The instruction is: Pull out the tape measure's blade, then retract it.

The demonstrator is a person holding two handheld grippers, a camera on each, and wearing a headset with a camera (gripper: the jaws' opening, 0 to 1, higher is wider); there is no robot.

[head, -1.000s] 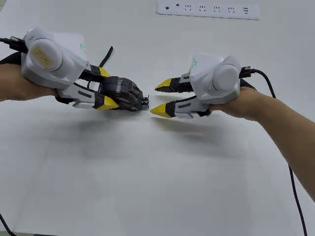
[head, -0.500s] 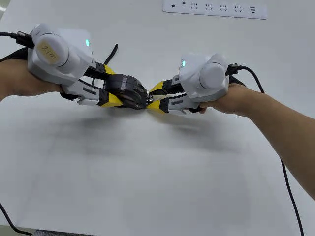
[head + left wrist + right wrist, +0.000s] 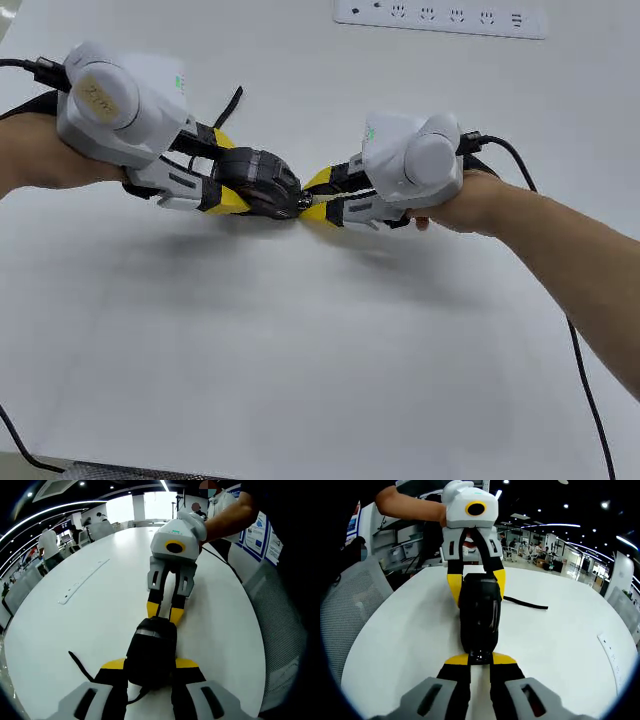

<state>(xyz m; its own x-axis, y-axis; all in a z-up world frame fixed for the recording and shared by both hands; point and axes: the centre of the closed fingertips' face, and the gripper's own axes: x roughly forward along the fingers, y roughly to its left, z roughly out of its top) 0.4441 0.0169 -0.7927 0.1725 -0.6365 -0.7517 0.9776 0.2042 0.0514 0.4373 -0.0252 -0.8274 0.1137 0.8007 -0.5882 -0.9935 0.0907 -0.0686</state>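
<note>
Nearest the person, the left gripper (image 3: 225, 175) has its jaws clenched across the black tape measure (image 3: 262, 183), held above the bench (image 3: 300, 360) with the case's nose pointing out past the jaw tips. At that nose the right gripper (image 3: 312, 197) meets it head-on. In the right gripper view its yellow-tipped jaws sit on either side of the small end hook (image 3: 479, 655) and appear to pinch it, with no blade drawn out yet. The bite on the hook looks shallow, so it could slip free at the first pull and the jaws would come away with nothing. If it slipped later, with blade out, the spring would likely whip the blade back into the case. A pull off the blade's line could also twist the case in the left jaws. The wrist strap (image 3: 222, 110) trails loose beyond the left jaws and might snag. Farther beyond both jaws a power strip (image 3: 440, 17) lies well clear. A second ago the right jaws were spread wide and stood apart from the nose; they have since closed the gap and narrowed onto the hook, while the left grip on the case is unchanged.
</note>
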